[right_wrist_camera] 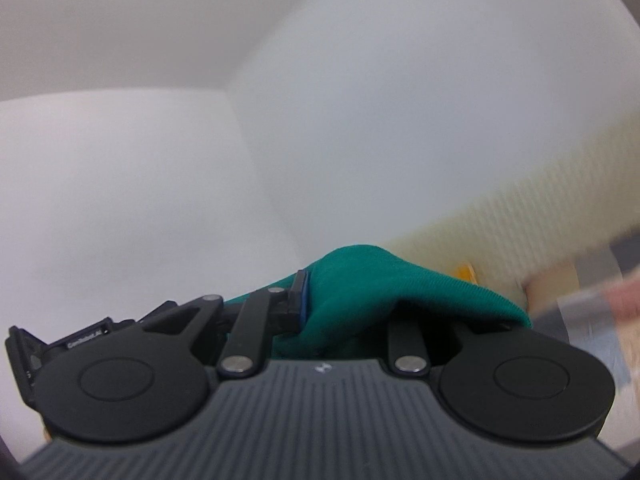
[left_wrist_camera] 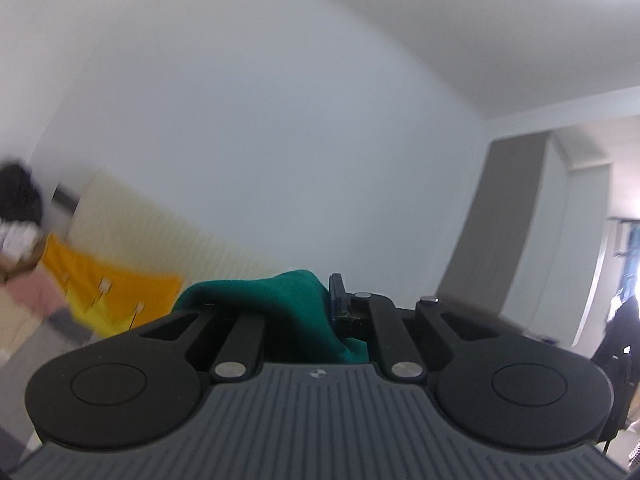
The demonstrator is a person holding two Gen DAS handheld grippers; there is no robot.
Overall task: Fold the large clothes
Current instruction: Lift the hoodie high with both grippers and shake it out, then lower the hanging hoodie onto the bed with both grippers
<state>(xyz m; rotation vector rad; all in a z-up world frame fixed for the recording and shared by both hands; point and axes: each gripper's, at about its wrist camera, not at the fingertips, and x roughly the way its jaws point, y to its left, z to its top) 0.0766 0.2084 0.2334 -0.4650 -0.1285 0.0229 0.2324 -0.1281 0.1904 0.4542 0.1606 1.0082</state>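
Evidently the lift-and-spread step: the left tool (left_wrist_camera: 320, 312) and right tool (right_wrist_camera: 332, 312) are each clamped on a bunch of the green knitted garment (left_wrist_camera: 280, 300), held aloft before white walls. Next, judge it hanging flat, then lower it evenly.

Two grippers: left gripper (left_wrist_camera: 320, 312), right gripper (right_wrist_camera: 340, 312). One green garment (left_wrist_camera: 288, 300) (right_wrist_camera: 372, 284), bunched between the fingers of each. One yellow cloth (left_wrist_camera: 120, 292), off left of the left fingers. One doorway (left_wrist_camera: 592, 252), far right of them.
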